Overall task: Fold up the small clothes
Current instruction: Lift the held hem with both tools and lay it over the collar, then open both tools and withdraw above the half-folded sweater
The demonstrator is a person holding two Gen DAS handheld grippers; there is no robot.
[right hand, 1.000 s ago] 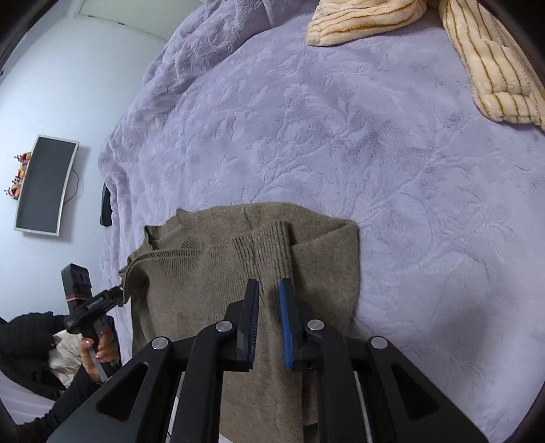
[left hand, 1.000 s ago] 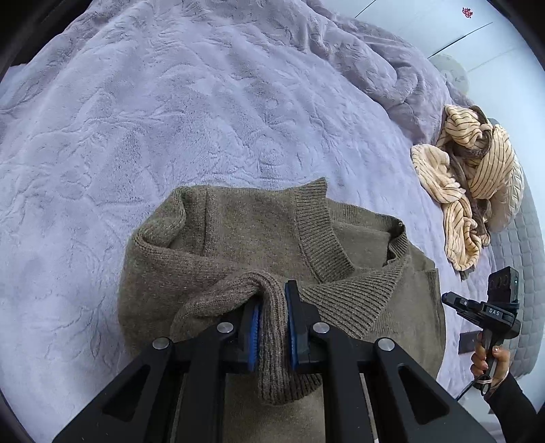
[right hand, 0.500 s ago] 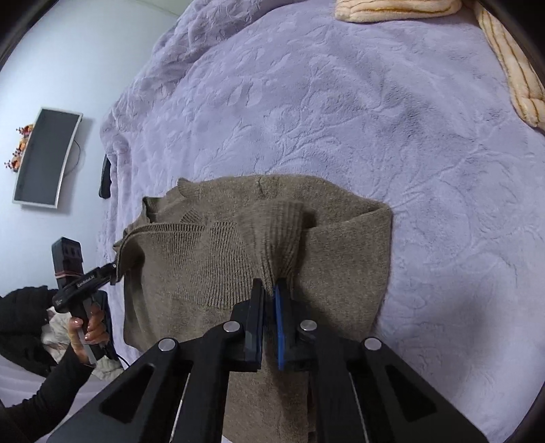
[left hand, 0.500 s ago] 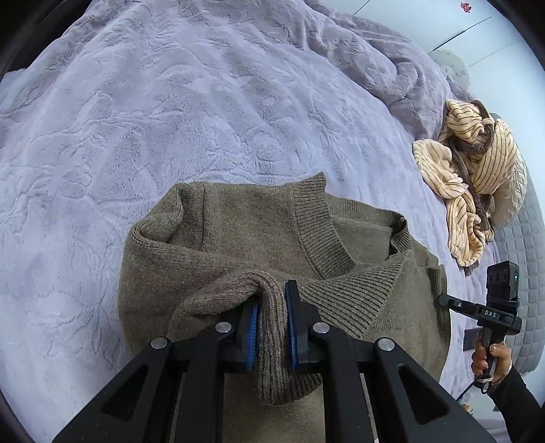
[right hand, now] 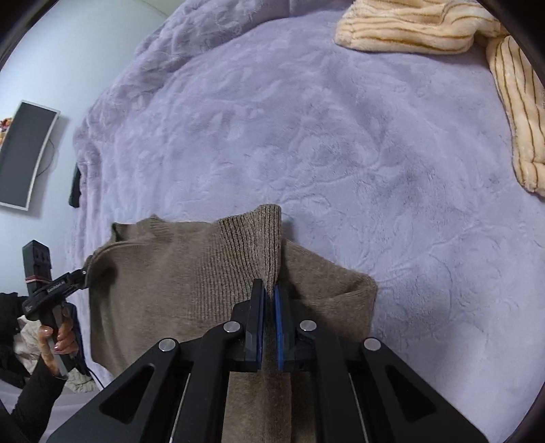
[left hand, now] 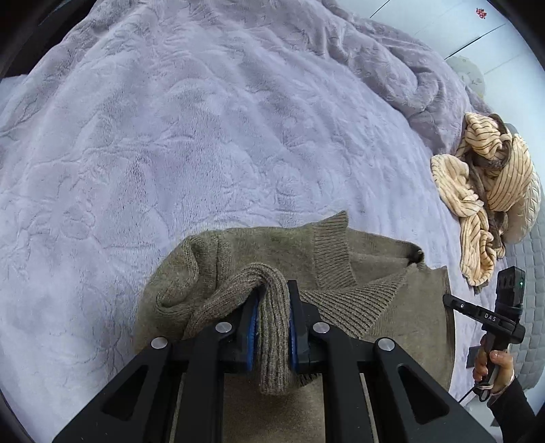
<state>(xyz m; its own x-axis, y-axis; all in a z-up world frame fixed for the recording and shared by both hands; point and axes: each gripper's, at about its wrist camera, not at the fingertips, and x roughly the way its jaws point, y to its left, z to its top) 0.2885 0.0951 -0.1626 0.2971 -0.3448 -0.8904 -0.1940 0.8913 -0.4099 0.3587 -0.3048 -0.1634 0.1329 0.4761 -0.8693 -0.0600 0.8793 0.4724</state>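
An olive-brown knit sweater (left hand: 272,248) lies on a lilac plush blanket (left hand: 204,136). My left gripper (left hand: 272,289) is shut on a thick ribbed fold of it, which hangs down between the blue pads. In the right wrist view the sweater (right hand: 170,279) spreads to the left. There my right gripper (right hand: 269,286) is shut on a ribbed band that stands up above its fingertips. The left gripper (right hand: 83,272) shows at the sweater's left corner, and the right gripper (left hand: 449,301) shows at its right edge. A hand holds each handle.
A crumpled cream striped garment (left hand: 487,191) lies on the blanket to the right, also visible top right as the striped garment (right hand: 408,27). Bunched blanket folds rise at the far side. A dark screen (right hand: 24,153) hangs on the wall left of the bed.
My right gripper's jaws closed on the sweater's ribbed band, which is now raised. The fold in the left gripper has bunched up higher, and the sweater's left shoulder has crumpled.
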